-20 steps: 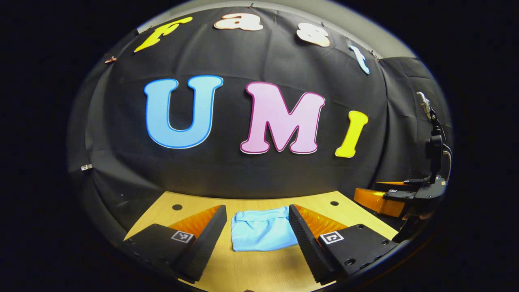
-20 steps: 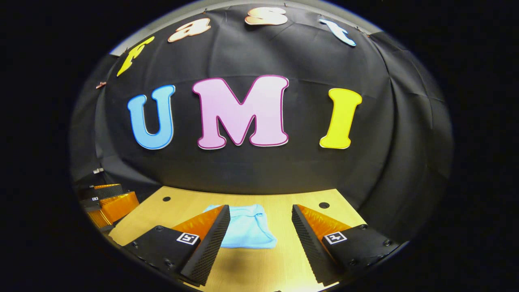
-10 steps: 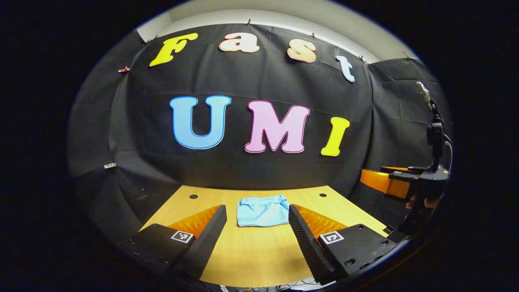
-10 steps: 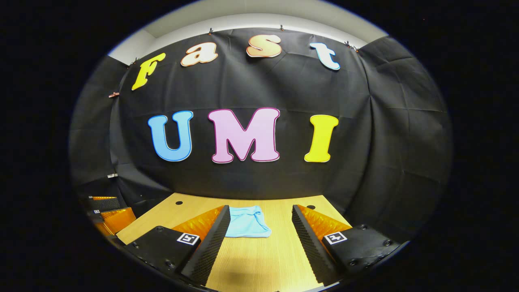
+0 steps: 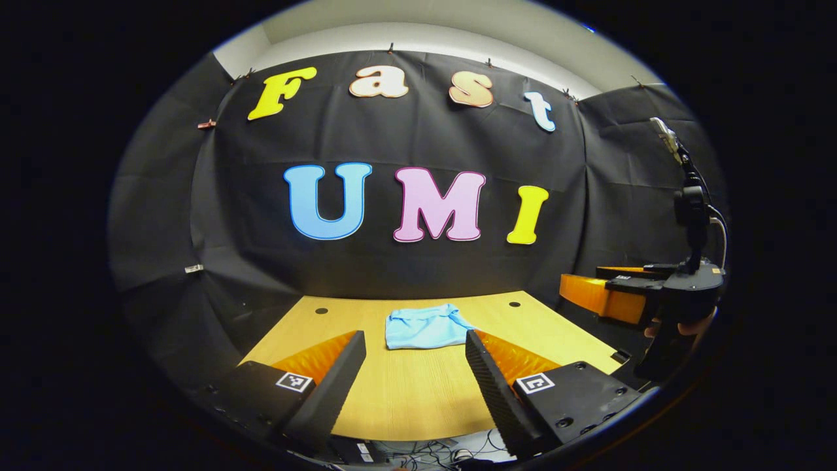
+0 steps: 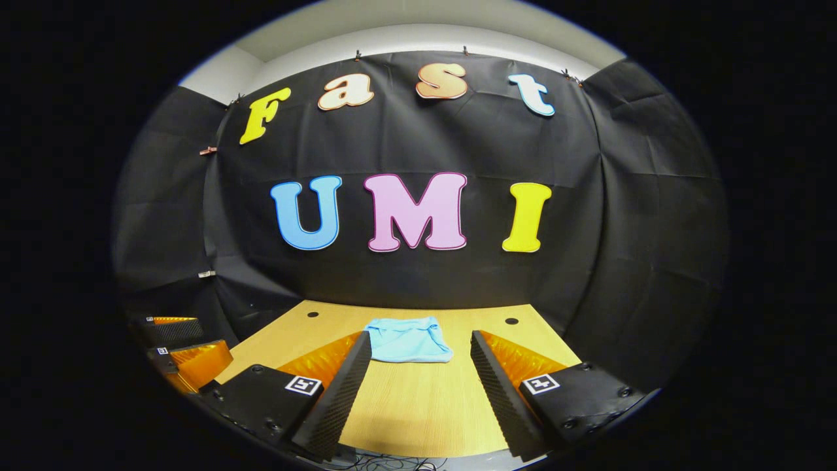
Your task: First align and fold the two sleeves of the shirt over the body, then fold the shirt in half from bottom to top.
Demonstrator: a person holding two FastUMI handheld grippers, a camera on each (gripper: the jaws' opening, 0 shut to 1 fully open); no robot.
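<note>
Soft light-blue shirt (image 5: 424, 327) folded into a rumpled rectangle on smooth wooden surface (image 5: 418, 399), at 12 o'clock from both grippers, jaws apart, holding nothing.

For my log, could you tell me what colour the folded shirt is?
Light blue; the shirt shows best in the left gripper view.

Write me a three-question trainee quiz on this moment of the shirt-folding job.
1. True or false: the shirt lies folded into a compact bundle on the table.
2. The left gripper has its jaws: A) shut on cloth, B) open and holding nothing, C) shut on a cable.
3. Fill in: in the left gripper view, the right gripper sits at the ___ edge.

Key: 1 true; 2 B; 3 right.
</note>
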